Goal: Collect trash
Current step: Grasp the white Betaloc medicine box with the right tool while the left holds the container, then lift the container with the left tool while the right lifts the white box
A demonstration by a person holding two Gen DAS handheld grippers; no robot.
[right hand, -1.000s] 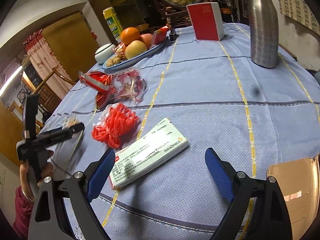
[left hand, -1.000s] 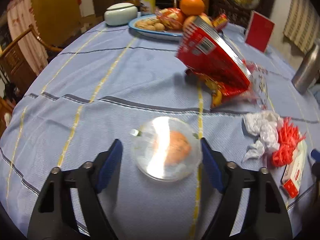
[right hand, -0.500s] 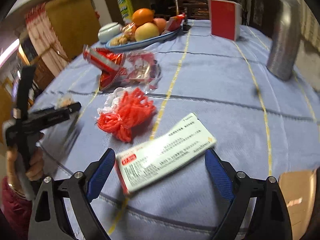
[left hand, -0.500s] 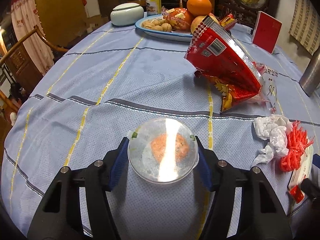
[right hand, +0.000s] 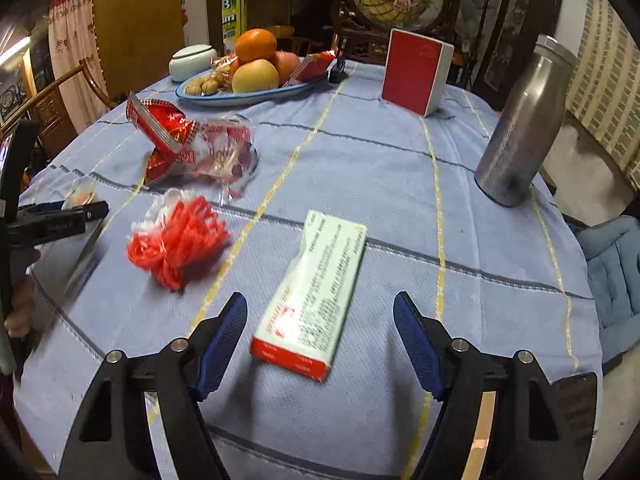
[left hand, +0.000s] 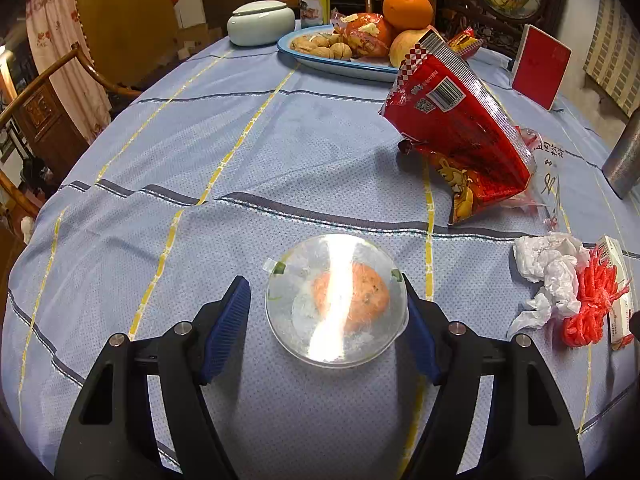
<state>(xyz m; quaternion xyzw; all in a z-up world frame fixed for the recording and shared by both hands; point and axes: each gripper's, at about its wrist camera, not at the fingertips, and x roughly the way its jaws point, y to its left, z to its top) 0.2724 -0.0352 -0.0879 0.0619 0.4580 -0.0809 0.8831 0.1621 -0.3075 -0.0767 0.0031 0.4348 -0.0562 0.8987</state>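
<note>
1. Two grippers are at your table: your left gripper (left hand: 324, 312) straddles a clear round plastic container (left hand: 337, 300) with an orange lump of food inside, resting on the blue tablecloth (left hand: 240, 128).
2. Your left jaws stand fairly wide. The right pad (left hand: 420, 340) sits against the container's rim, while a gap shows between the left pad (left hand: 226, 320) and its side, so it is not clamped.
3. Your right gripper (right hand: 320, 340) hangs with its jaws spread wide, one on each side of the near end of a white-and-red medicine box (right hand: 316, 292) lying flat on the cloth; neither pad touches it.
4. Just left of that box you have a bundle of red string (right hand: 180, 240), with crumpled white tissue (left hand: 544, 276) touching its far side.
5. Beyond those, a red snack bag (left hand: 460, 120) lies tilted over a clear crinkled wrapper (right hand: 224, 152).
6. At the far edge you see a blue fruit plate (right hand: 240, 98) with an orange, apples and nuts, a white lidded jar (left hand: 260, 24), a red box (right hand: 412, 76) standing upright, and a steel bottle (right hand: 520, 128) to the right.
</note>
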